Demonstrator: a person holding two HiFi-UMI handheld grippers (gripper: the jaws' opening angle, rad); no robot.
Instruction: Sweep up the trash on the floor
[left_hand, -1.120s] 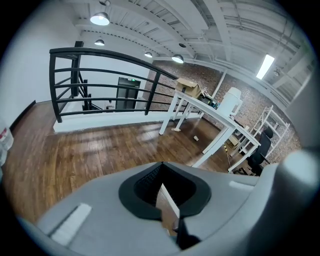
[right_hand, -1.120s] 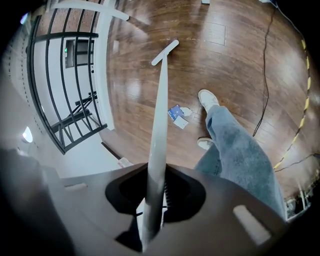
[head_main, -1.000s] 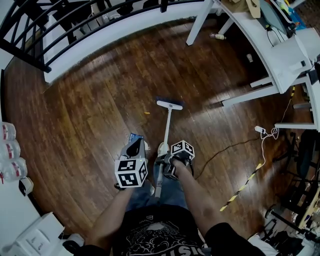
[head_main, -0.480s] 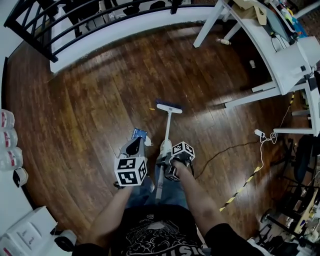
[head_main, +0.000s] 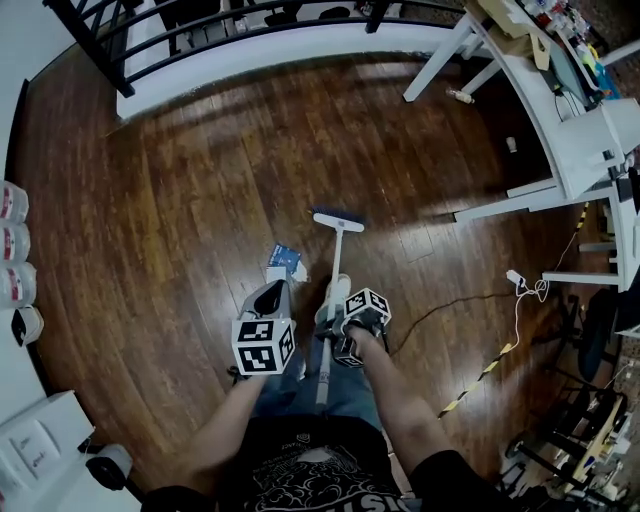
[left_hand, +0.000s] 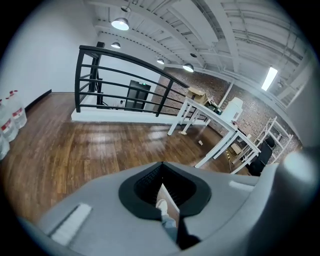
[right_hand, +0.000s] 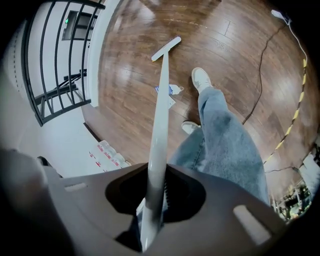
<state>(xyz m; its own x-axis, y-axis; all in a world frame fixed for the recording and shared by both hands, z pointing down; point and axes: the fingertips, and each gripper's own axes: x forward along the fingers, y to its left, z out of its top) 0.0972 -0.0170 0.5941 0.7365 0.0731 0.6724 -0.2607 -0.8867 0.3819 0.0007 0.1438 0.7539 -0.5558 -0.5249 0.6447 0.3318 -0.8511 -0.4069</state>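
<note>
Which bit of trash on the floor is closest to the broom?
The blue and white wrapper, lying left of the broom near its head. The pale piece and the small white bit lie far off by the white tables.

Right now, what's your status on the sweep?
Right gripper shut on white long-handled broom. Left gripper shut, nothing clearly held. Blue-and-white wrapper on wood floor, left of broom handle, untouched. Black cable right, clear.
</note>
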